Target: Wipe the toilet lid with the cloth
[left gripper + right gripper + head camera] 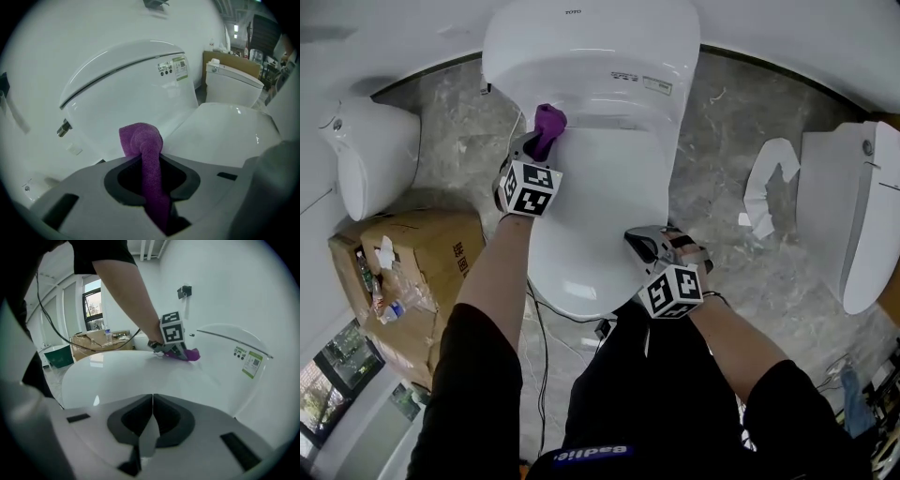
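Observation:
The white toilet lid (pixel 600 216) lies closed below the tank (pixel 591 56). My left gripper (pixel 536 142) is shut on a purple cloth (pixel 548 125) at the lid's back left corner, near the hinge. In the left gripper view the cloth (pixel 146 164) runs up between the jaws and bunches past their tips against the lid (pixel 225 131). My right gripper (pixel 645 246) is shut with nothing in it, at the lid's front right edge. The right gripper view looks across the lid (pixel 131 376) to the left gripper (pixel 176 348) and the cloth (pixel 192 354).
A second toilet (pixel 366 155) stands at the left above an open cardboard box (pixel 403 272). Another toilet (pixel 862 216) stands at the right, with white foam packing (pixel 767 187) on the marble floor between. A cable (pixel 542 347) trails down by the toilet's front.

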Tool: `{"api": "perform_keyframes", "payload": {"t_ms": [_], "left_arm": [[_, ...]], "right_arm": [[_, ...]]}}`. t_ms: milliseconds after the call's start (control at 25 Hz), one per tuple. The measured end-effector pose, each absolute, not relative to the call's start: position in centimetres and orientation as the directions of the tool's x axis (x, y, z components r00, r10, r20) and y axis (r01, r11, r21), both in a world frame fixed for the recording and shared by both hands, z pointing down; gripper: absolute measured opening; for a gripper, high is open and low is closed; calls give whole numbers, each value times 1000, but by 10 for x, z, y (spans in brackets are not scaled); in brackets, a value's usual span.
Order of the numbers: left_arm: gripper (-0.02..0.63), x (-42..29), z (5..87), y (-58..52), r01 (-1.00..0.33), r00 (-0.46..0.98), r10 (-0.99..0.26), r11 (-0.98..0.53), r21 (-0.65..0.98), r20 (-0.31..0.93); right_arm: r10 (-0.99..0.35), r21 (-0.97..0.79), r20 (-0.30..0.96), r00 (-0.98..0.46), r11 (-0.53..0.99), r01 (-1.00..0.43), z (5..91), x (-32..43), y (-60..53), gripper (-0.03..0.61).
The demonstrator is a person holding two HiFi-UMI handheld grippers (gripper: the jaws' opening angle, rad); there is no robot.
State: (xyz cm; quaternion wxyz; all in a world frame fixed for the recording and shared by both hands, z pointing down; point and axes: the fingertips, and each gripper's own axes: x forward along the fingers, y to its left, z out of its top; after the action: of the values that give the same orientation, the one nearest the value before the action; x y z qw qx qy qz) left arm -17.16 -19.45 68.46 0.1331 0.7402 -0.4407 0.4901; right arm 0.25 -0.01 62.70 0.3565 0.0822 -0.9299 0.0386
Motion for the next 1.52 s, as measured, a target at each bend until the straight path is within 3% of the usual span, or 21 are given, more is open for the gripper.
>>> {"api": "perform_keyframes", "payload": {"t_ms": [240,520,760,880,1080,1520], "left_arm": [[83,-134,681,-194,-707,207,-534,-660,-252,820],[83,-36,680,-192,-627,351,-534,-744,-230,769],[83,48,685,-186,-464,441,-462,-851,-244,769],[83,65,686,-181,-443,456,-443,-865,-235,772],[84,31,681,-173,-459,434,-450,-856,-239,780],[84,-144,678,-143,-632,225,-514,-724,-277,828]], "right_arm": [[-168,-2,641,-749,975,-221,637,2,5,29],[-211,22,621,-755,967,-253,640,2,6,29],[-222,45,623,-750,967,-249,643,1,8,29],[-227,49,624,-747,966,-252,644,3,9,29],[-227,71,633,-740,969,-237,646,5,10,29],[-214,114,668,-713,976,-186,653,5,11,29]]}}
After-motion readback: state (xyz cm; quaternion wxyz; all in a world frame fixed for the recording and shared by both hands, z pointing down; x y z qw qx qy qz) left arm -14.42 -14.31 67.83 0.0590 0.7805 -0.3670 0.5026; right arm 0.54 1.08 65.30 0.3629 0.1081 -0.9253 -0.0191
